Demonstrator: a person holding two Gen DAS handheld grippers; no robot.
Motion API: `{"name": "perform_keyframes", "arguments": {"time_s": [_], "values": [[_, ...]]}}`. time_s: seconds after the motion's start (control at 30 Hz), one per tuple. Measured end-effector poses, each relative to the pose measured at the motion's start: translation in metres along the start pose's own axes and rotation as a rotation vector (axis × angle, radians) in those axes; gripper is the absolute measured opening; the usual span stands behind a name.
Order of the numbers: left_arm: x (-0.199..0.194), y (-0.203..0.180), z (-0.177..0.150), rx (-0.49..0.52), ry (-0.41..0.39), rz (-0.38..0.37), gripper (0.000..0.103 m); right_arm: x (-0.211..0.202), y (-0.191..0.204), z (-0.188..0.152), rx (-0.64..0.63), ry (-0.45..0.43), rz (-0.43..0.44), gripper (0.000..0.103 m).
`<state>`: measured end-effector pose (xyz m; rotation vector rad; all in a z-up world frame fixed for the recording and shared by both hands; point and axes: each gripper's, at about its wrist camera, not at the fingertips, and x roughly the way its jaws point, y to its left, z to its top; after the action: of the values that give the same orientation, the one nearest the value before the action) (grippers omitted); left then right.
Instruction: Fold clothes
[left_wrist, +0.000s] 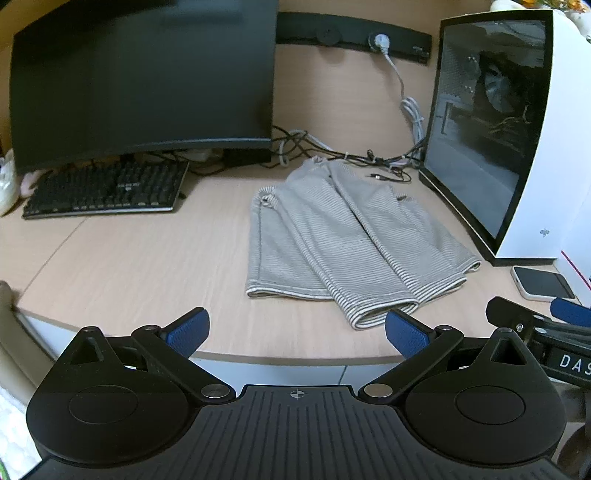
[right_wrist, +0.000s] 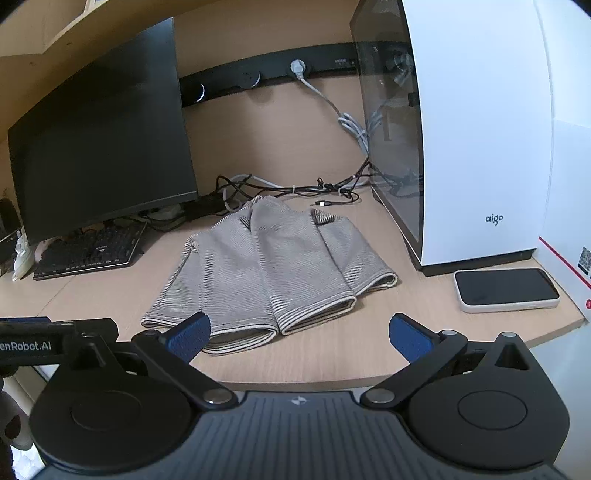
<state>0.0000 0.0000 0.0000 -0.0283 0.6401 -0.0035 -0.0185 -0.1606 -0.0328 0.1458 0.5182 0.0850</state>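
Grey striped shorts (left_wrist: 343, 243) lie flat on the wooden desk (left_wrist: 140, 266), legs overlapping, hems toward me; they also show in the right wrist view (right_wrist: 266, 273). My left gripper (left_wrist: 295, 332) is open and empty, above the desk's front edge, just short of the hems. My right gripper (right_wrist: 299, 334) is open and empty, also at the front edge near the hems. The right gripper's body shows at the right edge of the left wrist view (left_wrist: 543, 325). The left gripper's body shows at the left edge of the right wrist view (right_wrist: 59, 339).
A black monitor (left_wrist: 140, 81) and keyboard (left_wrist: 107, 188) stand at the left. A white computer case (right_wrist: 461, 140) stands at the right, a phone (right_wrist: 506, 290) in front of it. Cables (right_wrist: 295, 188) lie behind the shorts.
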Motion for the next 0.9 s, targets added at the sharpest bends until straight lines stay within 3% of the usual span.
{"name": "perform_keyframes", "arguments": {"time_s": [0.37, 0.9], "values": [[0.0068, 0.0079, 0.0063, -0.046, 0.075, -0.014, 0.103, -0.0019, 0.0027, 0.0003, 0.017, 0.013, 0.007, 0.103], [0.0095, 0.0019, -0.0028, -0.035, 0.085, -0.006, 0.103, -0.0003, -0.0029, -0.0031, 0.023, 0.029, 0.014, 0.103]]}}
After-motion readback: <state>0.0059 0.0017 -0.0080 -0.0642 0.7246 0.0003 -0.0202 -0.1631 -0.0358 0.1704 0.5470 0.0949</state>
